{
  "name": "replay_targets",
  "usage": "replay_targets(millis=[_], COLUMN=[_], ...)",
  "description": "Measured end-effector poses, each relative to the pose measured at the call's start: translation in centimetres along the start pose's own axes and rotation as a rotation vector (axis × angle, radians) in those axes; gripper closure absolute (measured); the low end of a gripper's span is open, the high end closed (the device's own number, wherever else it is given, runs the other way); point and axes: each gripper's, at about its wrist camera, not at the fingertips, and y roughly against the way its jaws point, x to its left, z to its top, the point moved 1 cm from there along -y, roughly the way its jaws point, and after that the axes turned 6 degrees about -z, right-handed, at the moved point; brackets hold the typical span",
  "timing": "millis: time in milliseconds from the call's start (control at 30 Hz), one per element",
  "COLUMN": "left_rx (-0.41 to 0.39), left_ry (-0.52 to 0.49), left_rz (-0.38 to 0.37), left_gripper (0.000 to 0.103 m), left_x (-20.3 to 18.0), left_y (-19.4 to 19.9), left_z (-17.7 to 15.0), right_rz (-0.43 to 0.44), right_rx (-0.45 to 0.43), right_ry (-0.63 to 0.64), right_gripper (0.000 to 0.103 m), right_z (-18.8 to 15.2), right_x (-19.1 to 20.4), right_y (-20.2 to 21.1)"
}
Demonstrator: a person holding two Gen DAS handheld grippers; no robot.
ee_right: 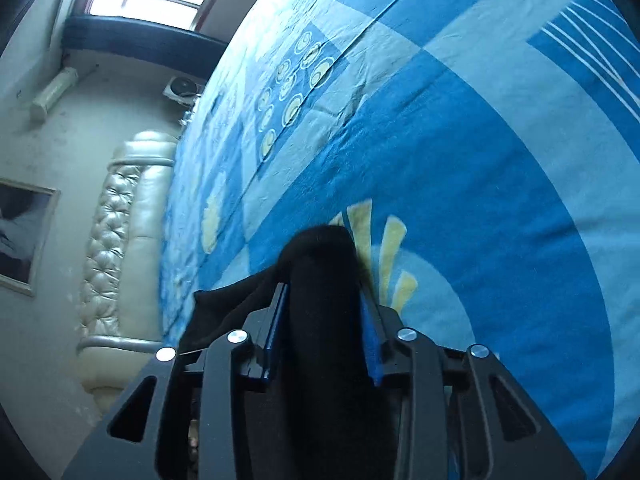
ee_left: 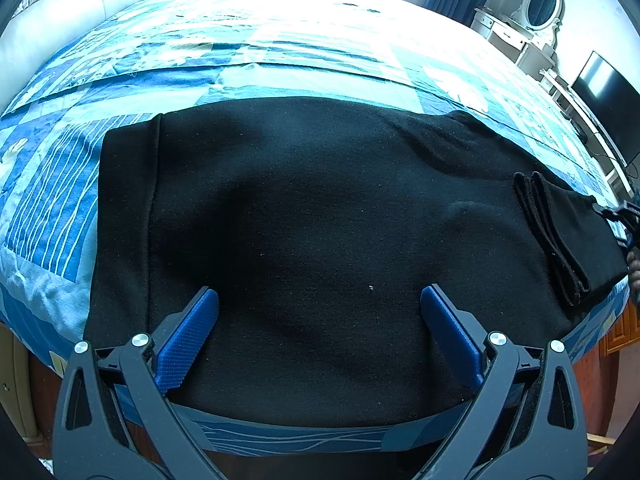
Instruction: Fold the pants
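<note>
Black pants (ee_left: 320, 216): spread flat across the near part of the bed (ee_left: 280, 60), on its blue patterned cover, waistband end toward the padded headboard (ee_left: 80, 4), leg end doubled back on top at the side away from it. Left gripper (ee_left: 319, 320): above the pants near the bed's front edge, blue fingers (ee_left: 192, 332) wide apart, holding nothing. Right gripper (ee_right: 324, 320): over the bed, fingers clamped on a thick bunch of the pants' fabric, headboard (ee_right: 120, 240) beyond.
</note>
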Motion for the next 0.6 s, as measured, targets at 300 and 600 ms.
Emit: replay_targets(millis=[300, 600], left_rx=[0.000, 0.000], left_ry=[0.000, -0.001], left_rz=[-0.001, -0.001], left_gripper=[0.002, 0.002], left_x=[0.0, 0.0], left_y=[0.0, 0.0], left_z=[0.0, -0.1], right_rz=[0.123, 0.008], right_rx=[0.015, -0.027], right_ry=[-0.052, 0.002], right_gripper=[0.056, 0.068], right_z=[-6.7, -7.2], right_x=[-3.9, -3.7], right_y=[3.5, 4.2])
